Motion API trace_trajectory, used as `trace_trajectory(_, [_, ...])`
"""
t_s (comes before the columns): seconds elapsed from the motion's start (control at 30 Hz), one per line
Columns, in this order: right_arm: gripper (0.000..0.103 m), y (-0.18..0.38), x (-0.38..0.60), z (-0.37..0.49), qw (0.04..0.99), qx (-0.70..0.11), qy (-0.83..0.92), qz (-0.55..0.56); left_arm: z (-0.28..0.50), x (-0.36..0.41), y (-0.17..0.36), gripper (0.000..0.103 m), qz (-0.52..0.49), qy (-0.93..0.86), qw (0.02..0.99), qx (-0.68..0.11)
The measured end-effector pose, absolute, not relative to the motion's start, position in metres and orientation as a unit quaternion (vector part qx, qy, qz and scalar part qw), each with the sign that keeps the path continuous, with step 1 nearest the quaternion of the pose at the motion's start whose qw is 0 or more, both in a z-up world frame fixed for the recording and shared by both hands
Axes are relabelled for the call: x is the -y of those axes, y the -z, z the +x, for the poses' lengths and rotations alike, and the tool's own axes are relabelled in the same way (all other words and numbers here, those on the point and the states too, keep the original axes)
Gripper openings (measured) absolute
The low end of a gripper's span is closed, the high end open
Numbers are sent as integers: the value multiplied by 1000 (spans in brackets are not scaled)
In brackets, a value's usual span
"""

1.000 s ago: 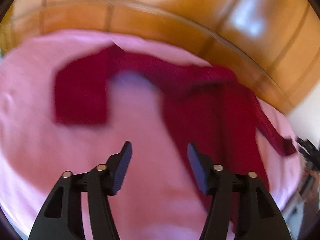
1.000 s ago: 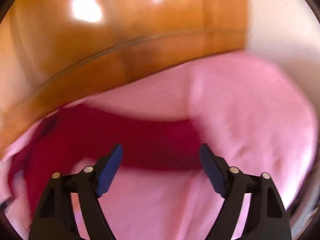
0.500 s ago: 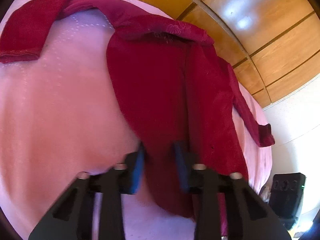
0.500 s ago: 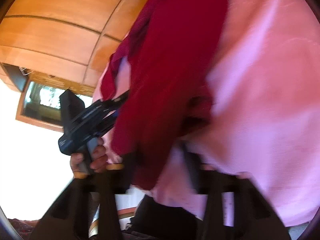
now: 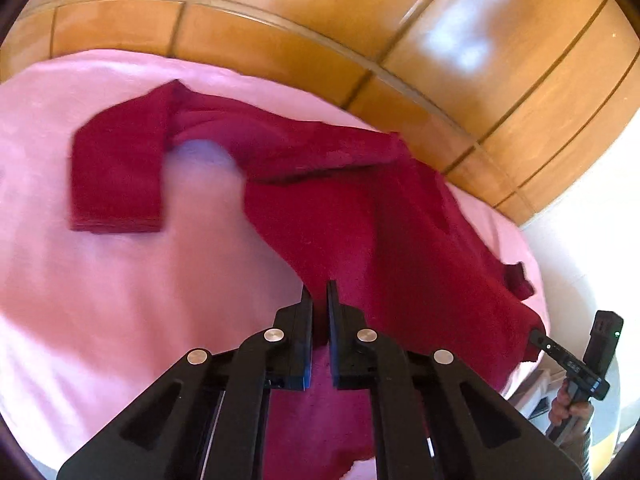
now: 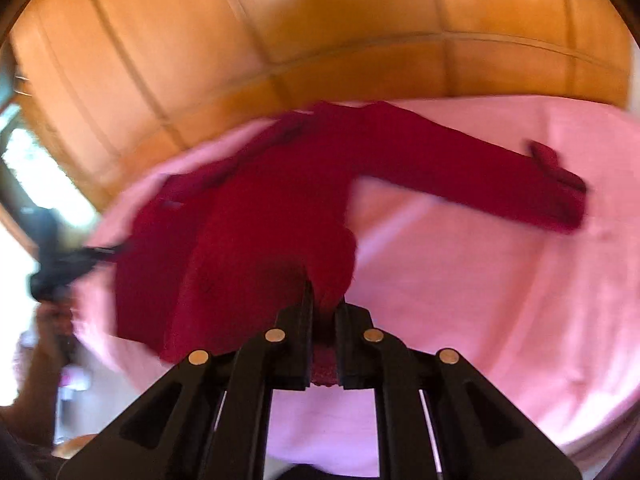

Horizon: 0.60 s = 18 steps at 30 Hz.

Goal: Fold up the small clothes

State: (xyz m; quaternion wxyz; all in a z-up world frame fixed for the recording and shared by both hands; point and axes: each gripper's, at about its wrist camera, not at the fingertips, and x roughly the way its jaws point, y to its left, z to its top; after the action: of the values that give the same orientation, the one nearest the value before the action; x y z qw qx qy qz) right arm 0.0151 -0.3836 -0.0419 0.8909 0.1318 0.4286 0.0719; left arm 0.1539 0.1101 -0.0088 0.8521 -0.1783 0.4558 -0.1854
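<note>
A dark red long-sleeved garment lies spread on a pink sheet. Its near hem is lifted off the sheet. My left gripper is shut on one corner of that hem, red cloth showing between its pads. In the right wrist view the same garment fills the middle, one sleeve stretched to the right. My right gripper is shut on the other hem corner, the cloth bunched between its fingers. Each view shows the other gripper far off at its edge, a right one and a left one.
A glossy wooden headboard curves along the far side of the bed. A pale wall stands to the right. A person's hand holds the right gripper's handle. The pink sheet stretches to the right of the garment.
Both grippers went from wide open above the sheet down to the garment's near hem and closed on it. Both have since drawn back with the hem, lifting it off the sheet.
</note>
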Motion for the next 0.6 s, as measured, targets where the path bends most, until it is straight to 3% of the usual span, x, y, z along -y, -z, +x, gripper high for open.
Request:
trace_trajectory(0.07, [7, 61, 389, 13, 882, -450, -53, 125, 154, -119, 20, 10, -205, 178, 843, -464])
trace_trajectory(0.13, [7, 80, 389, 14, 872, -471, -44, 123, 147, -128, 31, 48, -216, 167, 837, -474])
trace_trajectory(0.2, [7, 91, 385, 12, 868, -479, -42, 127, 134, -135, 42, 60, -245, 168, 828, -476])
trace_trajectory(0.37, [7, 97, 399, 14, 862, -485, -43, 141, 106, -129, 65, 60, -235, 187, 818, -491])
trace_trajectory(0.43, [7, 93, 395, 19, 863, -483, -45, 139, 102, -120, 73, 37, -218, 185, 816, -502])
trace_trajectory(0.47, [7, 88, 395, 18, 865, -480, -48, 136, 101, -116, 77, 14, -209, 185, 815, -508])
trace_trajectory(0.6, [6, 48, 393, -2, 883, -444, -76, 128, 96, -113, 63, 9, -188, 189, 827, -496])
